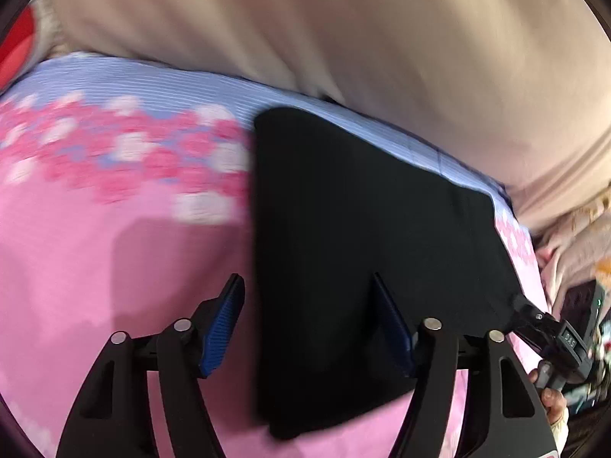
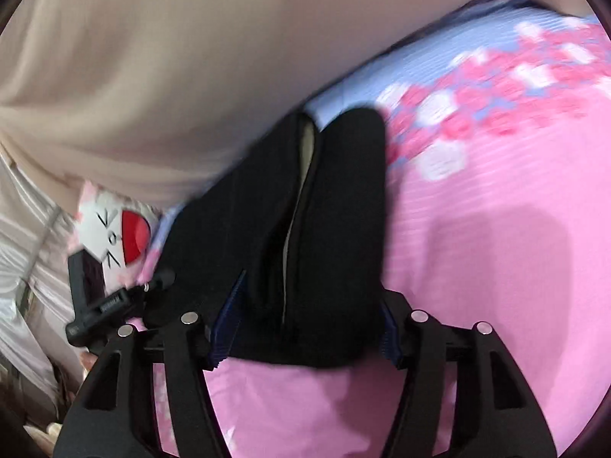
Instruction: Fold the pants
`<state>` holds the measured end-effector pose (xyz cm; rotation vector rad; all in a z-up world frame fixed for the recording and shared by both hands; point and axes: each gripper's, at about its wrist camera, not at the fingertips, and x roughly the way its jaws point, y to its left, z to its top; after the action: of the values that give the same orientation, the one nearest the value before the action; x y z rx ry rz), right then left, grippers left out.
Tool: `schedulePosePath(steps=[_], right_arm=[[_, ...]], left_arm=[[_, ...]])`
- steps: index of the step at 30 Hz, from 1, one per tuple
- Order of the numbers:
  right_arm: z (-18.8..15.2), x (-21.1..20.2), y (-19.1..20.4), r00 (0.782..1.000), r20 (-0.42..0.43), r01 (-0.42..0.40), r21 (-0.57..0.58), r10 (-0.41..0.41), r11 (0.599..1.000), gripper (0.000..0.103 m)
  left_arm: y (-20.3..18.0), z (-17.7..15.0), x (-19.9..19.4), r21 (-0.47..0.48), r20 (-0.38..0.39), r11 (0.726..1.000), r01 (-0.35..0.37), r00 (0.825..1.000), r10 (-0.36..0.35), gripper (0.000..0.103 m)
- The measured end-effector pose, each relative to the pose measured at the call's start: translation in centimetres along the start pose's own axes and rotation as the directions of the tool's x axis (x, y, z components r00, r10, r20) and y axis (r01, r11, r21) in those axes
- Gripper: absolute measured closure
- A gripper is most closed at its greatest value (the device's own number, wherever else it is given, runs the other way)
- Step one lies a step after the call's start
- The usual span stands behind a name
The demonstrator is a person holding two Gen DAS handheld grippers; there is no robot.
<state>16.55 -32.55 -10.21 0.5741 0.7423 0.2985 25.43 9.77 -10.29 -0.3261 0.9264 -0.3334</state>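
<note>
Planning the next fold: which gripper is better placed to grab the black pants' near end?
Right, I'd say. The near end of the pants lies between the fingers of the open right gripper; the open left gripper straddles only one side edge.

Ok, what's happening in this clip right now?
A person with a handheld gripper in each hand is folding black pants on a bed with a pink floral sheet. The pants lie folded into a compact stack. The left gripper straddles one edge of the stack and the right gripper sits around the other end; both have their jaws apart, not pinching the cloth. The image is blurred.
</note>
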Motion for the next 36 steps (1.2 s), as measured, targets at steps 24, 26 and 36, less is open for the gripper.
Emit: schedulePosePath(steps=[24,26,36], right_arm=[[7.6,11.6,8.9,0.989,-0.030,0.130,-0.272,-0.144,0.953,0.083],[7.2,13.0,6.3,0.983,-0.057,0.159,-0.232,-0.177,0.960,0.084],[-0.3,4.7,8.8,0.975,-0.015,0.211,-0.274,-0.224,0.938,0.085]], left_arm=[[-7.5,5.8,7.6,0.143,0.097,0.907,-0.395,0.918,0.385,0.023],[-8.0,5.6,7.6,0.146,0.094,0.906,-0.398,0.917,0.388,0.025],[-11.2,2.0,0.0,0.199,0.214,0.872,-0.447,0.888,0.406,0.025]])
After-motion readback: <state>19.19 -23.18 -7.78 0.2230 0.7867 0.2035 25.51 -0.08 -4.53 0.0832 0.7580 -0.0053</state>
